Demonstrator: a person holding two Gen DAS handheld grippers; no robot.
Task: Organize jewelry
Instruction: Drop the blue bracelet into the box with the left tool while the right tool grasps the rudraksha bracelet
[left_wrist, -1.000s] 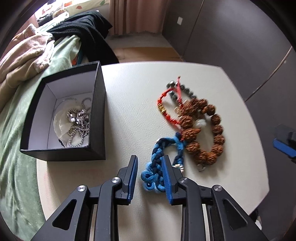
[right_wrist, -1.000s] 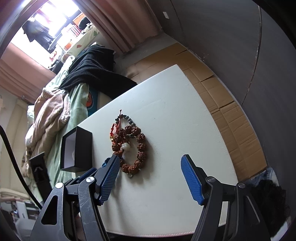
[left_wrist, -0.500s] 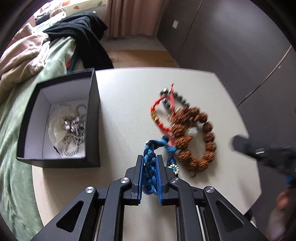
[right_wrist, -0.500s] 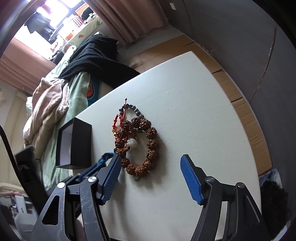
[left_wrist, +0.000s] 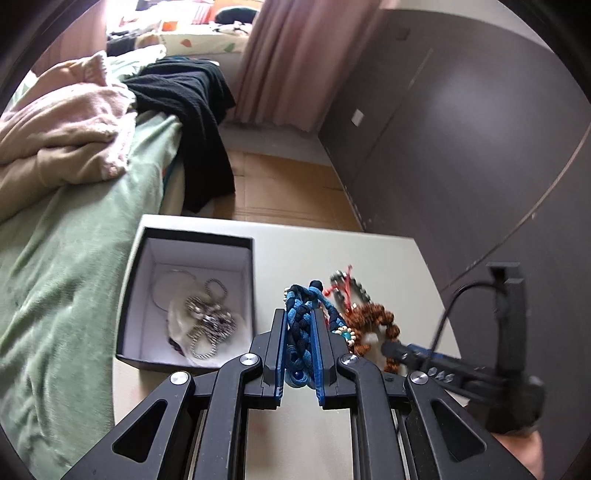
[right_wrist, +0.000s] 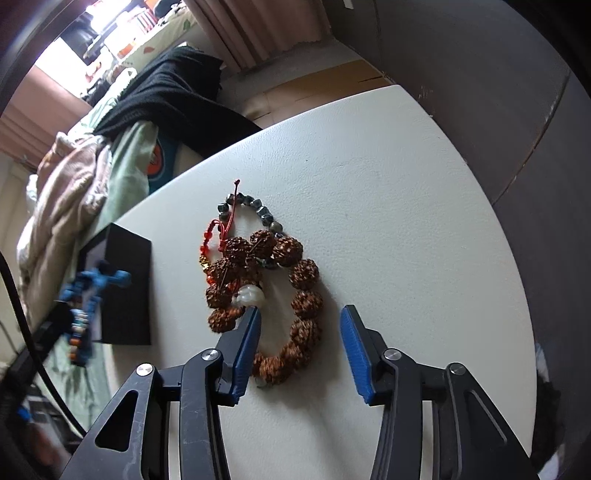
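Observation:
My left gripper (left_wrist: 298, 317) is shut on a blue braided bracelet (left_wrist: 301, 325) and holds it lifted above the white table, just right of the open black box (left_wrist: 192, 236). The box holds a silver chain (left_wrist: 208, 325). The bracelet also shows in the right wrist view (right_wrist: 92, 291), hanging beside the box (right_wrist: 127, 280). My right gripper (right_wrist: 300, 317) is open, its fingers straddling the lower part of a brown seed-bead bracelet (right_wrist: 303, 295). A red cord bracelet (right_wrist: 218, 236) and a dark bead bracelet (right_wrist: 258, 206) lie tangled with it.
The white table (right_wrist: 388, 184) has a rounded edge on the right, next to a dark wardrobe (left_wrist: 461, 147). A bed with green sheet (left_wrist: 74, 240), pink blanket (left_wrist: 62, 129) and black garment (left_wrist: 184, 92) stands to the left. The right gripper's body (left_wrist: 461, 373) shows at the right.
My left gripper closed on the blue braided bracelet and lifted it off the table toward the box. My right gripper moved down to the brown bead bracelet, staying open.

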